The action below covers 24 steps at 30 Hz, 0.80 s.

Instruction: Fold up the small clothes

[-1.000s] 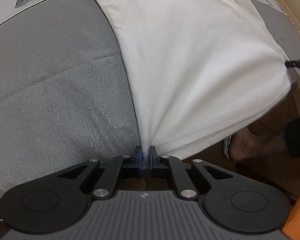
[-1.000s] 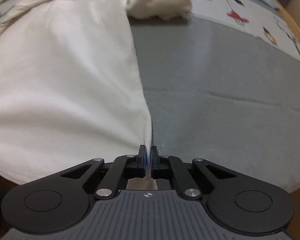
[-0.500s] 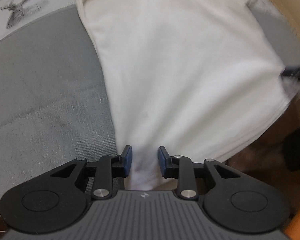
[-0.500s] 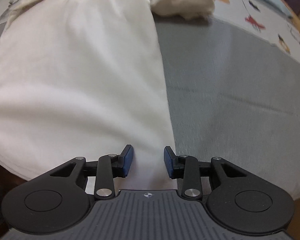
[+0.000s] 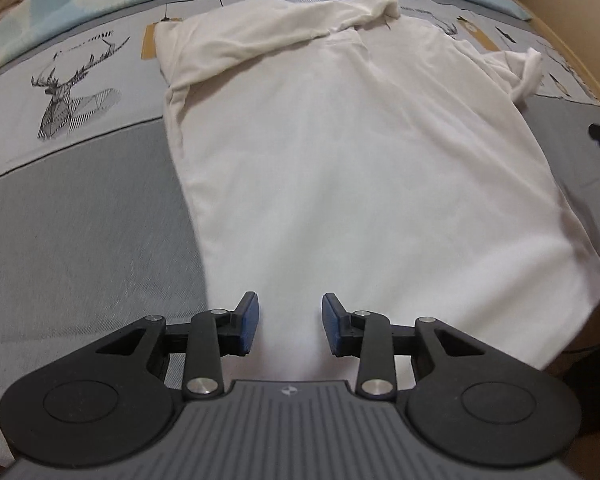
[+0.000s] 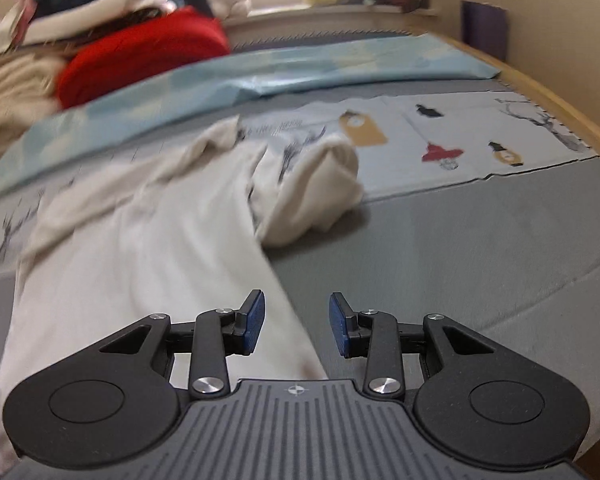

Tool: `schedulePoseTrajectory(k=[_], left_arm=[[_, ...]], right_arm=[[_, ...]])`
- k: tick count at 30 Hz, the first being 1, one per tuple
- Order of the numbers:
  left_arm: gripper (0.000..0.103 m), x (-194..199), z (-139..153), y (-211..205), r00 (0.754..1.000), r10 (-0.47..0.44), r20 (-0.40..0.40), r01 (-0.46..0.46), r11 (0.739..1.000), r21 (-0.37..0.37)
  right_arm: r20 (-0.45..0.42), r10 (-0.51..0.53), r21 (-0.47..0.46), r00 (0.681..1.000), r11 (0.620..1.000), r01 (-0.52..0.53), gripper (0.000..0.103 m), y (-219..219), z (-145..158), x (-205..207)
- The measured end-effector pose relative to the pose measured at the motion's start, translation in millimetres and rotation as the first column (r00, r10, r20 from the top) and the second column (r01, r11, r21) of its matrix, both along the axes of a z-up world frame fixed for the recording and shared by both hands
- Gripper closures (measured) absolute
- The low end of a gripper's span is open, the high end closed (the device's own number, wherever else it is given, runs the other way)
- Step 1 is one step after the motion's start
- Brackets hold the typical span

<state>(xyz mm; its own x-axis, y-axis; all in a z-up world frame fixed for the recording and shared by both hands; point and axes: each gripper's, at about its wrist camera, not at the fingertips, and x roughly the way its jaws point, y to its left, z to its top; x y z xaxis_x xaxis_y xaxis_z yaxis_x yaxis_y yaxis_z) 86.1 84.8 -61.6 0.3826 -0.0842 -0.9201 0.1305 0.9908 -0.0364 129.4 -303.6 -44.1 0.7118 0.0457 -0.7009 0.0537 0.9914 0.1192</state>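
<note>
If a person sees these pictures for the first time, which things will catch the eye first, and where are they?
First comes the white T-shirt, spread flat along the middle of the grey bed cover, its sleeves bunched at the far end. Next is the red cushion, bright in the pile at the far left of the bed in the right wrist view. Close to the lens, the left gripper and right gripper both stand open above the shirt's near hem, gripping nothing.

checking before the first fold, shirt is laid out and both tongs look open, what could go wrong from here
1. The shirt hem hangs past the bed edge, so it could slide off.
2. The bunched sleeve on the right and the top folded over may get folded in as lumps.
3. Both tongs, left and right, are open above the cloth; a regrasp may catch only one layer.
</note>
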Motion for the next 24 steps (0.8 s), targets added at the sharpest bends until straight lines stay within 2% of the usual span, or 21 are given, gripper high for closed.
schedulePoseTrajectory(k=[6,9,11,13,15,17,19,21,24], left_arm=[[0.064,30,5,-20,0.999,0.011,0.03,-0.01,1.0,-0.025],[0.064,40,5,-29,0.999,-0.004,0.033,0.004,1.0,-0.016],[0.064,45,5,-34,0.999,-0.019,0.033,0.019,1.0,0.006],[0.064,50,3,-38,0.999,-0.034,0.031,0.033,0.999,0.031],[0.064,56,0,-40,0.998,-0.049,0.027,0.048,0.998,0.047],[0.064,64,-5,-42,0.998,-0.06,0.02,0.059,0.995,0.075],[0.064,73,-9,-45,0.998,-0.068,0.015,0.066,0.993,0.101],[0.064,83,-11,-48,0.997,-0.073,0.017,0.07,0.99,0.121],[0.064,102,-16,-55,0.998,-0.06,0.014,0.057,0.989,0.138]], right_arm=[[0.118,-0.06,0.079,0.991,0.996,0.051,0.066,-14,21,30],[0.114,-0.144,0.186,0.983,0.975,0.122,0.065,-39,20,65],[0.063,-0.227,0.294,0.972,0.935,0.199,0.062,-62,9,95],[-0.003,-0.282,0.401,0.959,0.878,0.26,0.056,-79,-8,120],[-0.067,-0.296,0.521,0.953,0.804,0.286,0.056,-93,-29,140],[-0.115,-0.292,0.583,0.95,0.754,0.302,0.056,-99,-50,156],[-0.148,-0.278,0.586,0.949,0.748,0.311,0.056,-97,-61,169],[-0.167,-0.254,0.561,0.953,0.77,0.304,0.057,-93,-66,181],[-0.151,-0.257,0.494,0.954,0.816,0.299,0.089,-90,-63,192]])
